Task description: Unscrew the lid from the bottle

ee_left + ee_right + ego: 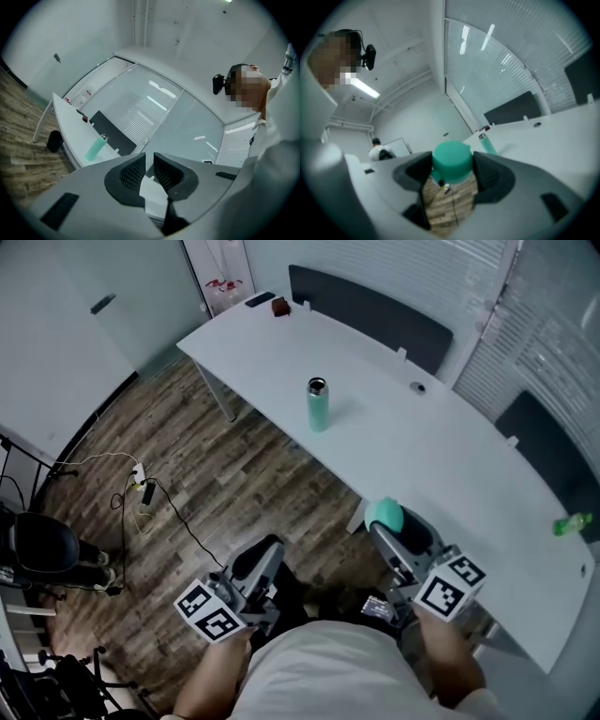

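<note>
The teal bottle point(319, 404) stands upright on the white table point(441, 465), its metal neck bare and uncapped. Its teal lid point(384, 515) is off and well apart from the bottle, out past the near edge of the table and above the wood floor point(234, 474). The right gripper point(387, 523) holds it there. In the right gripper view the lid point(451, 161) sits between the two dark pads, which press on its sides, and the bottle point(487, 143) shows small beyond it.

The left gripper point(269, 554) is farther from the bottle, to the left of the right gripper and also over the floor. In the left gripper view its jaws point(149, 164) are almost together, with only a narrow slit between them and nothing in it. The bottle point(96, 147) shows far off to the left.
</note>
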The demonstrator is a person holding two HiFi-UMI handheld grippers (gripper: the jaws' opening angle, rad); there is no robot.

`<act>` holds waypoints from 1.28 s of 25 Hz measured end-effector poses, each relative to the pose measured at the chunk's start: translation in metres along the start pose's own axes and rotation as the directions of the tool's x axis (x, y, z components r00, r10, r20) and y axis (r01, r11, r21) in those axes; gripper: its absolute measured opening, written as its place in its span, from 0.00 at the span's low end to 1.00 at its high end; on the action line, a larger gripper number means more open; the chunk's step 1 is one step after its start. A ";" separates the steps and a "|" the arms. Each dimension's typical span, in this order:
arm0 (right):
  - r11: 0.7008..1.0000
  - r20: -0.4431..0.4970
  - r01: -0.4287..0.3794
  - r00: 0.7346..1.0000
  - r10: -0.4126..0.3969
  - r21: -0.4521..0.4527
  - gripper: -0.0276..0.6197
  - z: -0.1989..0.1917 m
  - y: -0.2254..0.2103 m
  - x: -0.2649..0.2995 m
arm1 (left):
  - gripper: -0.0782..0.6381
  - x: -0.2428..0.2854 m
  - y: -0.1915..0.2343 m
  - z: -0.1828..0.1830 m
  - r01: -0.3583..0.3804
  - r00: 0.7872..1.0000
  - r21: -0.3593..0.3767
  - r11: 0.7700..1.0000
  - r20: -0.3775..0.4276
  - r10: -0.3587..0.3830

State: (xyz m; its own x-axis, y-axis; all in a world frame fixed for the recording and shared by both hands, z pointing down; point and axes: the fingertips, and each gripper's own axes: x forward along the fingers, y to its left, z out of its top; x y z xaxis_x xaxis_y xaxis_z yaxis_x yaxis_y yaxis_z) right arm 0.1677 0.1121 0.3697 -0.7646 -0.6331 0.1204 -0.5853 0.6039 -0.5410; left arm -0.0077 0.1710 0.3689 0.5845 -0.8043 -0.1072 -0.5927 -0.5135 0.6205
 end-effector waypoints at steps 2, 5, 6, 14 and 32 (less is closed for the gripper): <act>1.000 0.003 -0.006 1.000 0.006 -0.005 0.48 0.002 0.006 -0.009 | 0.20 -0.003 -0.009 -0.002 0.003 1.000 0.002 1.000 -0.005 -0.003; 1.000 0.017 -0.008 1.000 0.009 -0.015 0.48 0.007 0.016 -0.021 | 0.20 -0.004 -0.022 -0.003 0.016 1.000 0.006 1.000 -0.011 -0.016; 1.000 0.021 -0.007 1.000 0.007 -0.016 0.48 0.008 0.018 -0.025 | 0.20 -0.005 -0.026 -0.003 0.022 1.000 0.007 1.000 -0.014 -0.022; 1.000 0.043 0.011 0.999 -0.010 -0.020 0.48 0.001 0.047 -0.037 | 0.20 -0.027 -0.040 -0.005 0.051 0.997 0.001 0.999 -0.056 -0.051; 0.994 0.062 0.089 0.994 -0.085 -0.064 0.48 -0.031 0.099 -0.050 | 0.20 -0.090 -0.047 0.003 0.099 0.993 -0.009 0.995 -0.056 -0.100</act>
State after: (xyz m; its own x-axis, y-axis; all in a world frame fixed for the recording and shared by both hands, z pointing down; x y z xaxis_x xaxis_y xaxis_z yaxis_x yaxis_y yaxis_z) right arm 0.1396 0.2179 0.3359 -0.6940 -0.7109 0.1138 -0.6669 0.5751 -0.4739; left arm -0.0342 0.2666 0.3467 0.6709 -0.7309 -0.1249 -0.5265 -0.5882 0.6139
